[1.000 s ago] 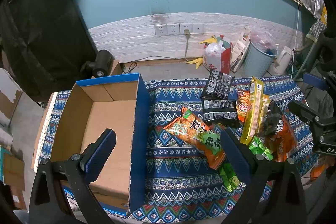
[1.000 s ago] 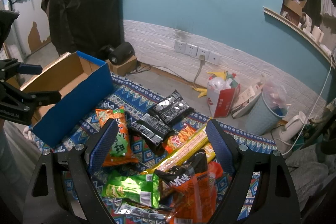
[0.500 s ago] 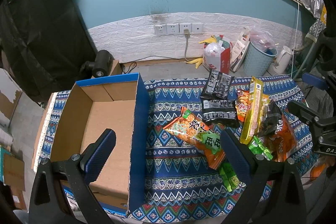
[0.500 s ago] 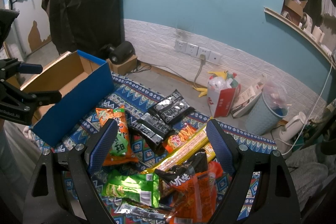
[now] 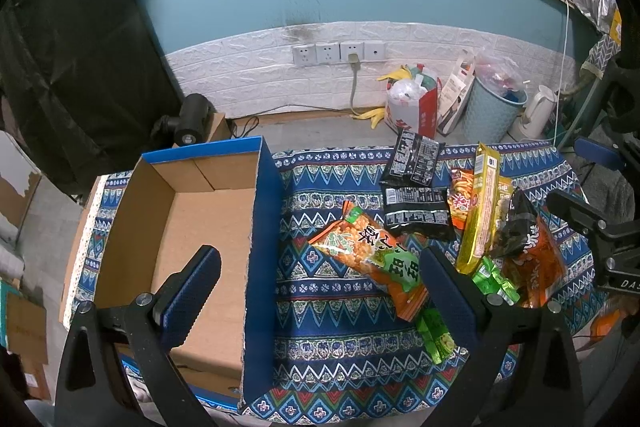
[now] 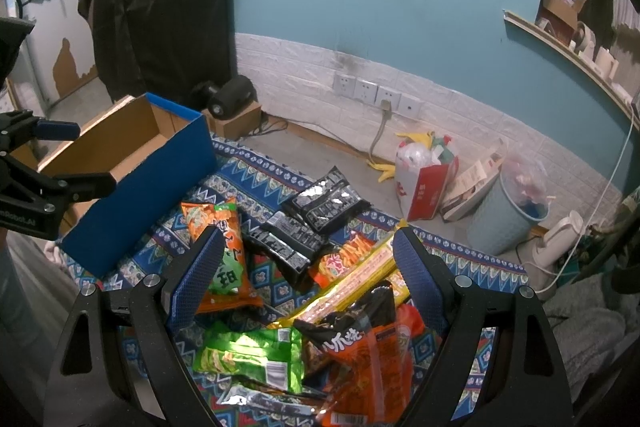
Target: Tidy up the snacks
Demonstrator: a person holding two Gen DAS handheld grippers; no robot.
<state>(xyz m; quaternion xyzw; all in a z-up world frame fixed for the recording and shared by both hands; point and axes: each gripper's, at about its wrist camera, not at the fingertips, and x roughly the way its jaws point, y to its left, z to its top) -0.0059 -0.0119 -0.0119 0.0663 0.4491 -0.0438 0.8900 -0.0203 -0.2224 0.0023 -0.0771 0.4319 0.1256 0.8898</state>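
Note:
An empty cardboard box with blue outer walls (image 5: pixel 192 227) (image 6: pixel 136 167) sits at the left of a patterned blue cloth (image 5: pixel 320 307). A heap of snack packets lies to its right: an orange-and-green bag (image 5: pixel 372 255) (image 6: pixel 220 251), two black packets (image 5: pixel 416 187) (image 6: pixel 316 207), a long yellow pack (image 5: pixel 480 211) (image 6: pixel 360 275), a green packet (image 6: pixel 252 351) and an orange-black bag (image 5: pixel 532 259) (image 6: pixel 368 355). My left gripper (image 5: pixel 320 267) hangs open above the box's right wall. My right gripper (image 6: pixel 308 255) is open above the heap, holding nothing.
Behind the cloth, on the floor by the white brick wall, stand a red-and-white bag (image 5: pixel 412 103), a pale blue bin (image 5: pixel 492 107) and a white kettle (image 5: pixel 536 111). A black cylinder on a small carton (image 5: pixel 192 119) sits behind the box.

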